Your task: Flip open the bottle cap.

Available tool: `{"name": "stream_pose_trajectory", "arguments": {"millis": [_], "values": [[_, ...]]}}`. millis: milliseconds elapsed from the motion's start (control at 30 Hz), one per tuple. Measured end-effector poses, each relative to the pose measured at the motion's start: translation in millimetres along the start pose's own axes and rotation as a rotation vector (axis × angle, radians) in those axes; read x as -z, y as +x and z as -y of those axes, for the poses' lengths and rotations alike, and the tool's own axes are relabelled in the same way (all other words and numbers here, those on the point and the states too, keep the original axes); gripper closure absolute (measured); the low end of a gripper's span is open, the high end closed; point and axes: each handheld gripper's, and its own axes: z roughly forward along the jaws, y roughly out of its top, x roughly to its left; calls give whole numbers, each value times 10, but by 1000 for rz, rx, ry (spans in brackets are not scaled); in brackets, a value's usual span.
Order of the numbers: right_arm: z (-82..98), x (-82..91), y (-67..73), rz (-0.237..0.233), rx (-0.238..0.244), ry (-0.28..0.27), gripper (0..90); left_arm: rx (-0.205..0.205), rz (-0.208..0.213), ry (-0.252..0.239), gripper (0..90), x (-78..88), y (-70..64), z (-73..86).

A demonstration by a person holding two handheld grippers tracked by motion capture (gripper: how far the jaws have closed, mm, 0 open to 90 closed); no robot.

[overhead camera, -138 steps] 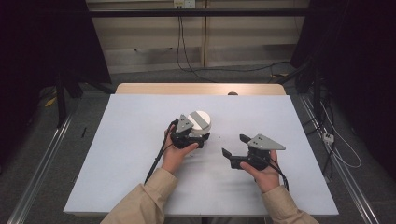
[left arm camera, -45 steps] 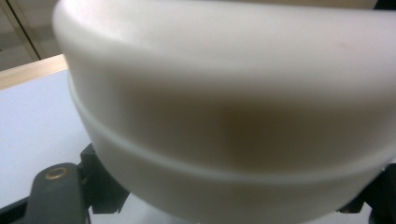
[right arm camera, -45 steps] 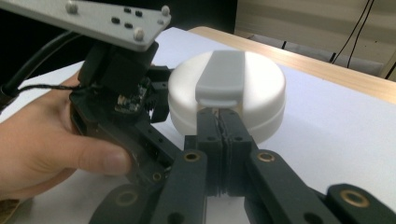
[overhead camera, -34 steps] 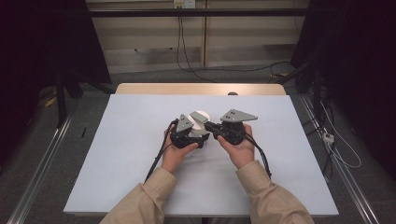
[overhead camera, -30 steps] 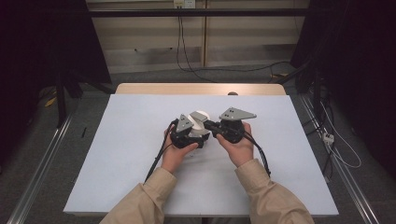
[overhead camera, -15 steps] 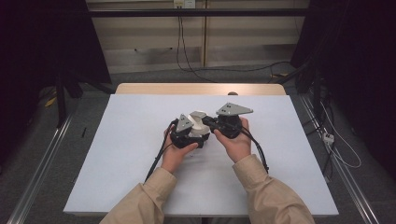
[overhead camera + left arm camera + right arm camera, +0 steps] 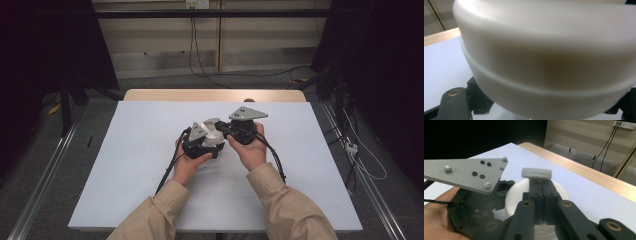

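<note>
While both hand-held grippers are brought together near the middle of the white table top (image 7: pixel 125 165), a round white plastic container (image 7: pixel 215 137) is seen between them in the high view, standing on or just above the table surface. The left gripper (image 7: pixel 202 145) is held against the near-left side of this container; in the left gripper view the container's smooth curved wall (image 7: pixel 544 62), marked by a raised horizontal ridge, is pressed very close to the camera, and the jaws are shut around its lower part. The right gripper (image 7: pixel 539 181) is seen in its own view with its two black jaws pressed together, a small pale translucent rectangular tab (image 7: pixel 537 173) being pinched between their tips directly above the container's round white lid (image 7: pixel 519 188). The grey three-cornered plate (image 7: pixel 469 171) of the left gripper is visible just beside that lid, with the left hand (image 7: pixel 436 210) beneath it. A light wooden table edge (image 7: pixel 215 95) is seen beyond the white surface.
</note>
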Motion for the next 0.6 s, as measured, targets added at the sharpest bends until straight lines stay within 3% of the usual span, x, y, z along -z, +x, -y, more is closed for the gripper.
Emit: {"name": "stream_pose_trajectory", "arguments": {"millis": [600], "values": [[-68,-68,16,4,8,-6,886,7,2,-2,189,-1,4,2]]}}
